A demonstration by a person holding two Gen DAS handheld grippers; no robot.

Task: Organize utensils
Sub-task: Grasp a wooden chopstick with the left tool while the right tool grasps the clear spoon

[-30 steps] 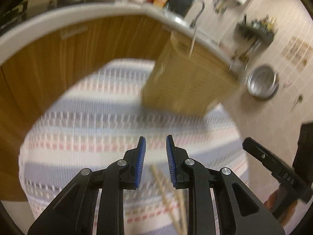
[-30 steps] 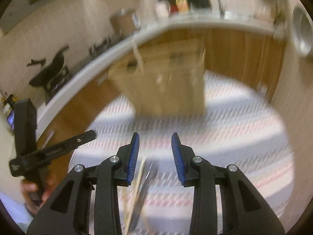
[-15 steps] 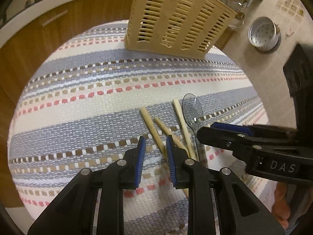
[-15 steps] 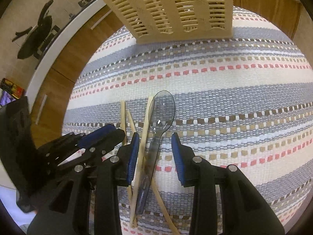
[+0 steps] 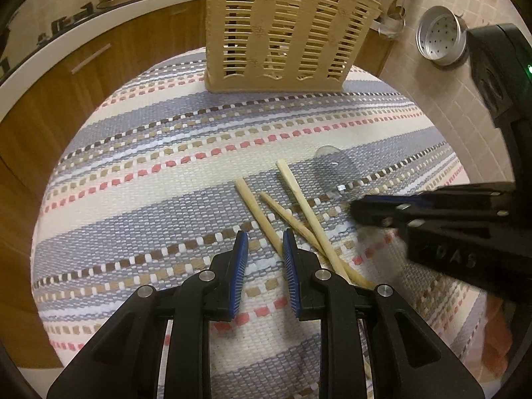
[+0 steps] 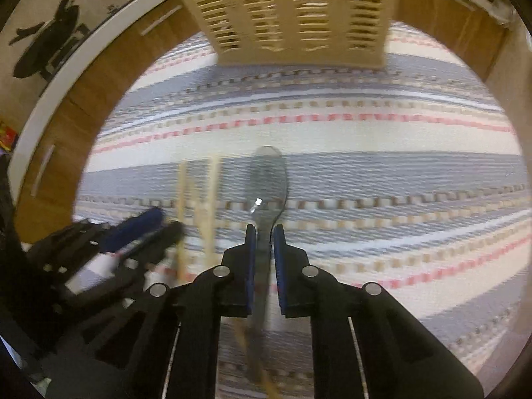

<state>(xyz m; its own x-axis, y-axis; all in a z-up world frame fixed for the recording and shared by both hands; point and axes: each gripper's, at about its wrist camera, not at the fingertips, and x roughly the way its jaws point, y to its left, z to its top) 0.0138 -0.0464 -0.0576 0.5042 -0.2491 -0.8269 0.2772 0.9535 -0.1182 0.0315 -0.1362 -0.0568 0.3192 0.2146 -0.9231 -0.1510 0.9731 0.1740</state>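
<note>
Fingers of the left gripper (image 5: 262, 249) stand moderately apart at lower centre of the left wrist view, their blue pads bracketing bare cloth with nothing between them; the right-hand pad lies just beside the lower ends of the chopsticks (image 5: 301, 206). Three pale wooden chopsticks fan out over the striped woven cloth (image 5: 133, 166), crossing one another near the gripper and spreading toward upper left. To their right, a clear plastic spoon (image 5: 331, 166) lies bowl-up on a grey stripe, its handle hidden behind the right gripper (image 5: 357, 209), which enters from the right edge. A beige slotted utensil holder (image 5: 282, 33) stands upright at top centre, well apart from the utensils; a perforated metal cup (image 5: 440, 40) sits at upper right on the tiled surface. In the right wrist view, which is motion-blurred, the left gripper appears at lower left beside the chopsticks, while the right gripper at lower centre has its fingers drawn narrow around the spoon's handle. Whether the pads actually press the handle cannot be told from the blur. The spoon's bowl points toward the holder at top centre.
</note>
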